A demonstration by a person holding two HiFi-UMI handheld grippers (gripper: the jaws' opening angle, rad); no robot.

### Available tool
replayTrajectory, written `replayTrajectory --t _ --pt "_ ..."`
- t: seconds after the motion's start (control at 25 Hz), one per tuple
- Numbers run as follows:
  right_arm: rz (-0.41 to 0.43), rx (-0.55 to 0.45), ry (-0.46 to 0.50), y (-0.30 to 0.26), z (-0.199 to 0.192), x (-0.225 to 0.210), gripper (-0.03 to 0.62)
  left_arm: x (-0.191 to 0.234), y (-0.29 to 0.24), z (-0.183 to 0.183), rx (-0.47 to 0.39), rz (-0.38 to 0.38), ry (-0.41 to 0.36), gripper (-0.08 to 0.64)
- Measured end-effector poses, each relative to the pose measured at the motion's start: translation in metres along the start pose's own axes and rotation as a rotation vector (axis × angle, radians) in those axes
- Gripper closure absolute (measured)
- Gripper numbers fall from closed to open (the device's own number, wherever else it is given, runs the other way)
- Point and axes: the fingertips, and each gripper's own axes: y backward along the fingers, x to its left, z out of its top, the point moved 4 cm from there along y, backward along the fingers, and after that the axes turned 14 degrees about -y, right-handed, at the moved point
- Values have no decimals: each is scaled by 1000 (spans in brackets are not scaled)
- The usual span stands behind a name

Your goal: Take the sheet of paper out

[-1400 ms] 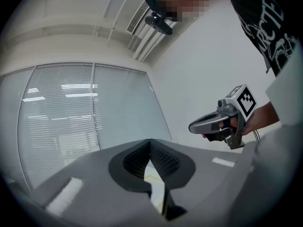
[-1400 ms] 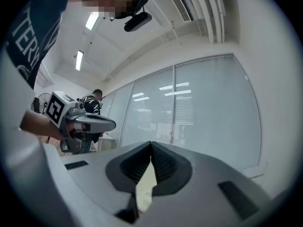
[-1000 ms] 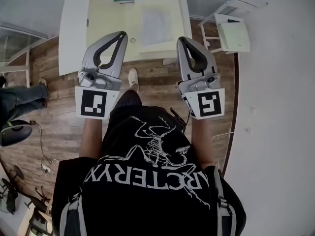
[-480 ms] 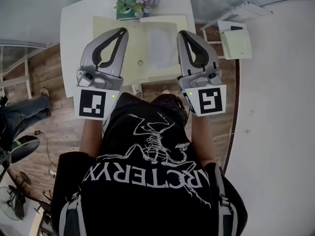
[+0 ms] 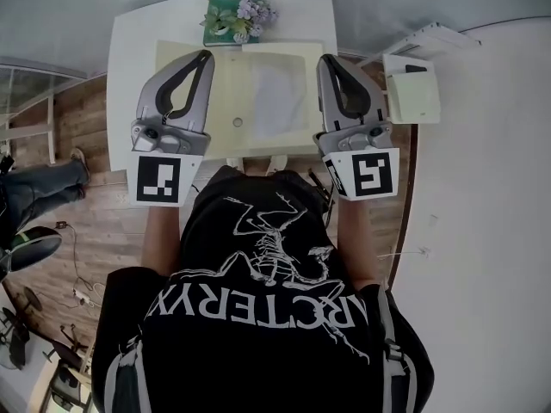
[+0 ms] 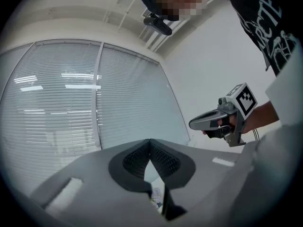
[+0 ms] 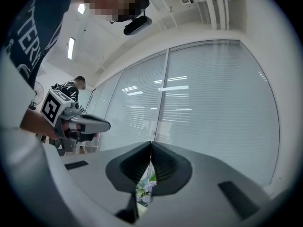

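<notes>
Left claw and right claw pinched together, empty; sheet of paper on folder.

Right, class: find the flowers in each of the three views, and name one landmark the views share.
Head view: flowers at top centre, on the far edge of the table.
Left gripper view: flowers low centre, glimpsed in the gap under the closed fingers.
Right gripper view: flowers low centre, again under closed fingers.
Shared landmark: the person's black T-shirt with white print.
</notes>
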Motion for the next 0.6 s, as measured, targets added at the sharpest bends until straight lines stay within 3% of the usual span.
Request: replayTrajectory --t 0.16,0.24,0.36,0.48,0.6 --pt "8 6 -5 1 -3 -14 580 -6 -12 5 7 4 -31 548" --pt "11 14 -10 3 -6 -19 580 -15 -17 -3 56 -33 -10 548" --pt "10 23 -12 7 -9 -27 580 -52 -40 -45 164 -239 101 548" --pt "0 32 -13 12 -11 -34 580 -116 -60 -127 374 -451 185 548" --pt "-18 43 -8 20 -11 -43 580 -172 -64 -208 607 -526 265 548"
